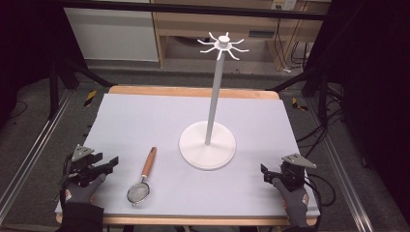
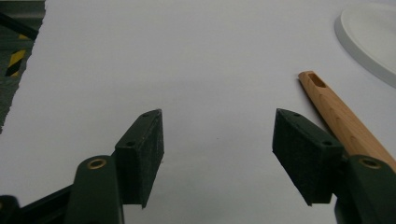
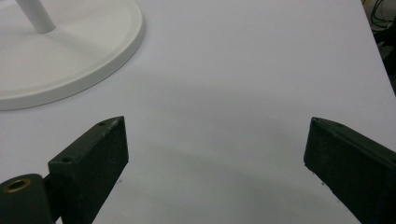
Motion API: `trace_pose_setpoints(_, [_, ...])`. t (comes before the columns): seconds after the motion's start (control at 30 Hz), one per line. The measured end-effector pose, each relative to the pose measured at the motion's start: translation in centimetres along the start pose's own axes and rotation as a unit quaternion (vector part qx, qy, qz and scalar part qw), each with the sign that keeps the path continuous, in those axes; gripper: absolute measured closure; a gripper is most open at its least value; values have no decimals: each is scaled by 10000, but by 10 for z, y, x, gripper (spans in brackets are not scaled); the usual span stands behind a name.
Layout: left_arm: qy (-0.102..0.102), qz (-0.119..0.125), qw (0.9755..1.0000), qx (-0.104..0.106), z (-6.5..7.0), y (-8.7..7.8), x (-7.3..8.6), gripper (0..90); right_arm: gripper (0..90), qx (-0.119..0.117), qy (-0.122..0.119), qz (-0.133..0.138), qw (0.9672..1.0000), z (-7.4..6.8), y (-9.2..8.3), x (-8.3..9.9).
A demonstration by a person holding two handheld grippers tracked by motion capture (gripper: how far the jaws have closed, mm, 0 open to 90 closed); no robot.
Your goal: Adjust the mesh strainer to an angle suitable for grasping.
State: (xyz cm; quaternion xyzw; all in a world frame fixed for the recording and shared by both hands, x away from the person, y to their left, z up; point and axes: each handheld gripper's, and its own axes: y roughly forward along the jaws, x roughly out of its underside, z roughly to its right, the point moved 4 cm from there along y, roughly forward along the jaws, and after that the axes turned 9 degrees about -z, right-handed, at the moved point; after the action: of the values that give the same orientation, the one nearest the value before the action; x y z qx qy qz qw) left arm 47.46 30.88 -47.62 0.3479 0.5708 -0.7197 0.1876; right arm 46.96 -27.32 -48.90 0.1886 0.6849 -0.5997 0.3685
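The wooden-edged tabletop (image 1: 193, 91) carries a pale lavender-grey sheet (image 1: 140, 121) that covers nearly all of it, so the wood shows just as a thin strip along the far and near edges. On the sheet, right of centre, stands a tall white stand with a round disc base (image 1: 208, 145), an upright pole and a crown of curved hooks at the top. In the right gripper view the pole is cut off just above the base (image 3: 70, 56); in the left gripper view a curved slice of the base (image 2: 369, 37) enters at the upper right corner.

Left of the stand lies a small strainer with a round metal mesh bowl and a light wooden handle (image 1: 144, 176), bowl toward the near edge, handle pointing away. In the left gripper view its handle (image 2: 341, 116), with a slot at the tip, runs behind the jaw on that side, and the bowl is out of frame.

The left tool (image 1: 107, 165), held in a grey gloved hand (image 1: 82, 191) near the sheet's left edge, has its jaws spread wide over bare sheet, gripping nothing. The right tool (image 1: 267, 173), in the other gloved hand (image 1: 292, 198) near the right corner, is likewise wide open and empty; its far jaw is partly cropped in its own view.
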Motion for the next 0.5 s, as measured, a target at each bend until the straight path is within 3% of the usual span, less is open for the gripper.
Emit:
trace_pose_setpoints(0.2, [37, -95, 9999, 138, 8, -1, -2, 418, 71, -49, 34, 45, 10000, 1, -5, 0])
trace_pose_setpoints(0.4, [320, -157, 9990, 261, 22, -6, -9, 472, 75, -11, 43, -41, 10000, -1, -8, 0])
trace_pose_setpoints(0.5, [354, -168, 9988, 289, 27, -7, -12, 475, 77, -19, 67, -21, 10000, -1, -8, 0])
